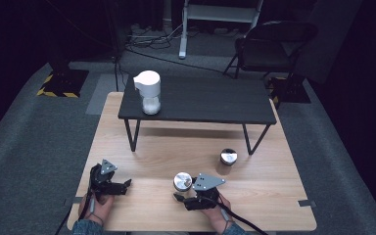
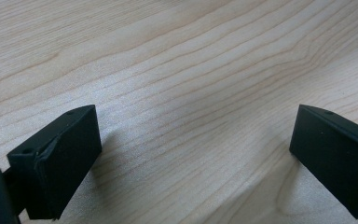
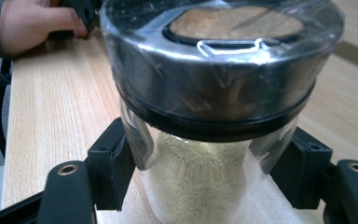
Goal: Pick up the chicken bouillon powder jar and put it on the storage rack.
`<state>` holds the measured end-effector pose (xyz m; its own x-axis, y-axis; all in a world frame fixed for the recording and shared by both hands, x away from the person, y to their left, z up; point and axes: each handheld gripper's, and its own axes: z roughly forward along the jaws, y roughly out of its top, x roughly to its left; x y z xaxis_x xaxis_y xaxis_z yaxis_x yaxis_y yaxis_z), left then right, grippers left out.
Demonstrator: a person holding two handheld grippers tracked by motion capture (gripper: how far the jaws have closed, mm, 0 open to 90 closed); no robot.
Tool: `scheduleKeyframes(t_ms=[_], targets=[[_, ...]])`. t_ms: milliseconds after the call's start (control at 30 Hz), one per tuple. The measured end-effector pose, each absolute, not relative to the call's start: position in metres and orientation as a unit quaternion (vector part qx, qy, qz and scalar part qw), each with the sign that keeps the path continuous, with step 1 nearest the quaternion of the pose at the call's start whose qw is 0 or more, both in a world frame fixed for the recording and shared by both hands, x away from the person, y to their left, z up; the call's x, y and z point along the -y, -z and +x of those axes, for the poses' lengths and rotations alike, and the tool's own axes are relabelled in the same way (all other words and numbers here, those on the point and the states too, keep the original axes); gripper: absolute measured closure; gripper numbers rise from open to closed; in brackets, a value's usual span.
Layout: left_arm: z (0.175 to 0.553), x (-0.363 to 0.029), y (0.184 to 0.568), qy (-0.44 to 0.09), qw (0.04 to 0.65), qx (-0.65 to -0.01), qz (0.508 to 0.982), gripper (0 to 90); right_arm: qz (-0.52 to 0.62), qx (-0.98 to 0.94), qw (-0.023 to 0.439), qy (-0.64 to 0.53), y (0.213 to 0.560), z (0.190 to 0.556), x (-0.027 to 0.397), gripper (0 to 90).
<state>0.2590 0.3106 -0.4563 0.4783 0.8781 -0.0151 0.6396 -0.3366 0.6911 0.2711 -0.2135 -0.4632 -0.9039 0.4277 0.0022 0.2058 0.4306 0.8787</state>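
Right gripper view: jar (image 3: 214,140) clamped between right tool (image 3: 209,175) jaws.

You have two glass jars with metal lids on the wooden table (image 1: 142,147): one (image 1: 182,181) at lower centre of the high view, one (image 1: 228,157) to its upper right. You have one white jug (image 1: 148,91) on the one black low table (image 1: 200,100) at upper centre. You hold two grippers: the left gripper (image 1: 127,183) at lower left, the right gripper (image 1: 176,197) at lower centre. One folding chair (image 1: 269,44) stands at upper right. Two yellow-and-black striped floor plates show, one (image 1: 61,82) at upper left, one (image 1: 286,88) at upper right.
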Motion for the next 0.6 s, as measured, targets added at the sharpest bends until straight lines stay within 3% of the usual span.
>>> scheduleKeyframes(t_ms=[600], targets=[[0.259,-0.311,0.456,-0.184,0.324,-0.476,0.797,1.9,0.204,-0.823,0.137,-0.512,0.411,0.271,0.227,30.7]])
